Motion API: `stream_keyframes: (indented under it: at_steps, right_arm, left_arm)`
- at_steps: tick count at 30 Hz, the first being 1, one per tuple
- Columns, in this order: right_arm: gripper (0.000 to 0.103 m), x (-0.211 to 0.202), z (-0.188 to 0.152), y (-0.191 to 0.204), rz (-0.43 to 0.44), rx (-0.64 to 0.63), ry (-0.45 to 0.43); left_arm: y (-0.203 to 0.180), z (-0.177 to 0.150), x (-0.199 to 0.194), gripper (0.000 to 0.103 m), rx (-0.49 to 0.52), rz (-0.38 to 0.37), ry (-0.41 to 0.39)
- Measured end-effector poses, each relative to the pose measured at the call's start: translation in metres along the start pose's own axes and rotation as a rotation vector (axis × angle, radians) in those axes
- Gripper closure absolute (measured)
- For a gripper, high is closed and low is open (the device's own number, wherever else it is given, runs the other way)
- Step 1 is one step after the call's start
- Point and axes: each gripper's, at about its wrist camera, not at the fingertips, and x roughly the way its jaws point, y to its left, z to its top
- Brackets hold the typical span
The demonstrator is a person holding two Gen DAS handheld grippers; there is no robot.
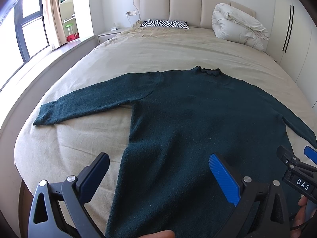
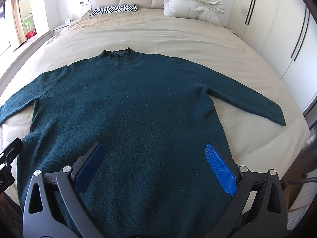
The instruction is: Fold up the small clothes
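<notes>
a dark green sweater (image 2: pixel 126 107) lies flat on the bed (image 2: pixel 178 33), front down or up unclear, neck toward the headboard (image 1: pixel 184 6), both sleeves spread out to the sides. the left gripper (image 1: pixel 158 176) hangs wide open over the hem's left part, holding nothing. the right gripper (image 2: pixel 156 166) hangs wide open over the hem's right part, also holding nothing. a zebra pillow (image 1: pixel 165 23) and folded duvet (image 1: pixel 237 25) sit by the headboard.

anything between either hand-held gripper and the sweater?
Nothing visible. The dark green sweater lies flat on the bed. The left hand-held gripper and right hand-held gripper are both open over its lower part.
</notes>
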Motion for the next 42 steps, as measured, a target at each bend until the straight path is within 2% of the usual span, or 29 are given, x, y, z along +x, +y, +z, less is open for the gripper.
stream_keyframes:
  at_steps: [19,21,24,28,30,33,35,38,40,42]
  right_arm:
    - [0.0,0.015,0.005,0.02,0.005,-0.041,0.025]
    - [0.0,0.016,0.006,0.024,0.008,-0.049,0.027]
    - [0.0,0.017,0.01,0.028,0.013,-0.057,0.022]
    - [0.0,0.02,0.017,0.031,0.028,-0.053,0.022]
    - [0.0,0.022,0.02,0.036,0.035,-0.06,0.023]
    - [0.0,0.023,0.026,0.047,0.04,-0.086,0.016]
    - [0.0,0.022,0.028,0.055,0.048,-0.104,0.012]
    - [0.0,0.022,0.031,0.067,0.057,-0.133,0.008]
    - [0.0,0.021,0.033,0.074,0.058,-0.151,0.003]
    - [0.0,0.022,0.035,0.08,0.057,-0.162,0.002]
  left_arm:
    - [0.021,0.002,0.012,0.0,-0.035,0.001,0.032]
    - [0.028,0.003,0.011,0.0,-0.06,-0.06,0.033]
    - [0.048,0.003,0.004,0.0,-0.156,-0.206,0.011]
    - [0.088,0.003,0.001,0.0,-0.322,-0.452,0.015]
    - [0.108,0.005,-0.001,0.0,-0.368,-0.498,0.009]
    - [0.133,0.009,-0.008,0.0,-0.375,-0.433,-0.022]
    - [0.145,0.011,-0.003,0.0,-0.36,-0.343,0.008]
    - [0.162,0.006,-0.004,0.0,-0.329,-0.214,-0.054]
    - [0.169,0.005,0.001,0.0,-0.255,-0.142,-0.02]
    - [0.185,0.006,0.009,0.0,-0.231,-0.115,0.04]
